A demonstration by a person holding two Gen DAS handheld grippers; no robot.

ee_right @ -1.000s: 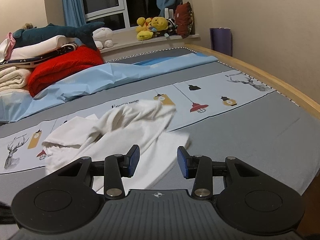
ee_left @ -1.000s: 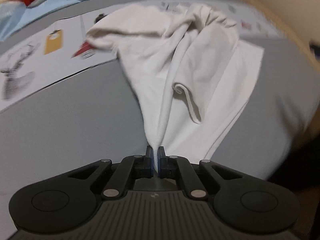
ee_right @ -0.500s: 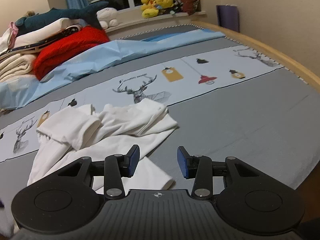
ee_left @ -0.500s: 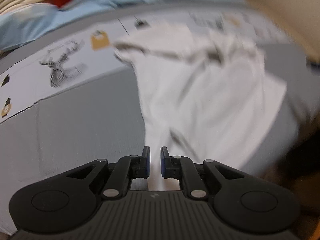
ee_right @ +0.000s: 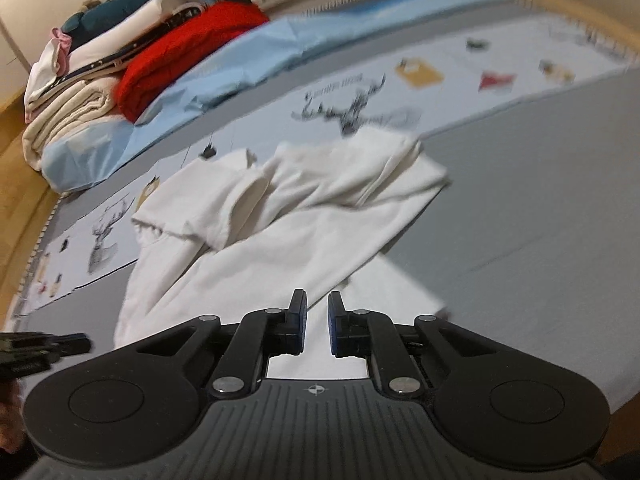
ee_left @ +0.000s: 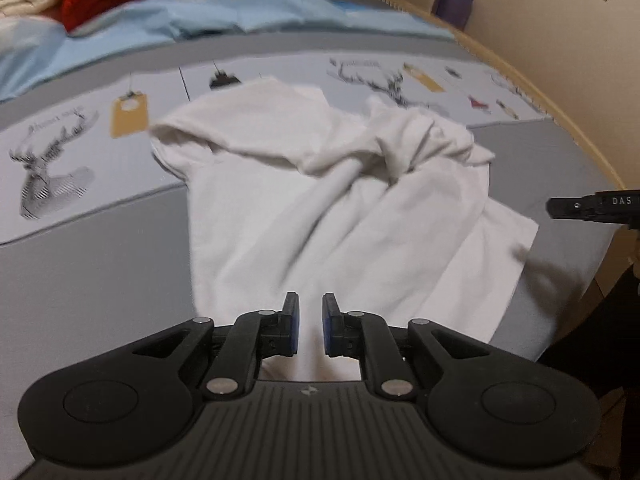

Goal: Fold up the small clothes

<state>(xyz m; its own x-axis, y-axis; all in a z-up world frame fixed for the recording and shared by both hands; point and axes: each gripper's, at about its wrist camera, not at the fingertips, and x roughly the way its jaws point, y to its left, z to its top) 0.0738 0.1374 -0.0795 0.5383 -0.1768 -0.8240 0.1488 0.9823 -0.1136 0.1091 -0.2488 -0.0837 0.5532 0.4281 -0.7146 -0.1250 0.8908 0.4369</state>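
A rumpled white garment (ee_left: 340,208) lies on the grey bedsheet (ee_left: 92,264), with the left gripper (ee_left: 310,322) and right gripper (ee_right: 317,320) both over its near edge, jaws slightly parted and holding nothing.

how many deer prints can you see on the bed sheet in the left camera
2: one deer print at the left edge, left of the white shirt; another beyond the shirt's far edge. The shirt may hide more.
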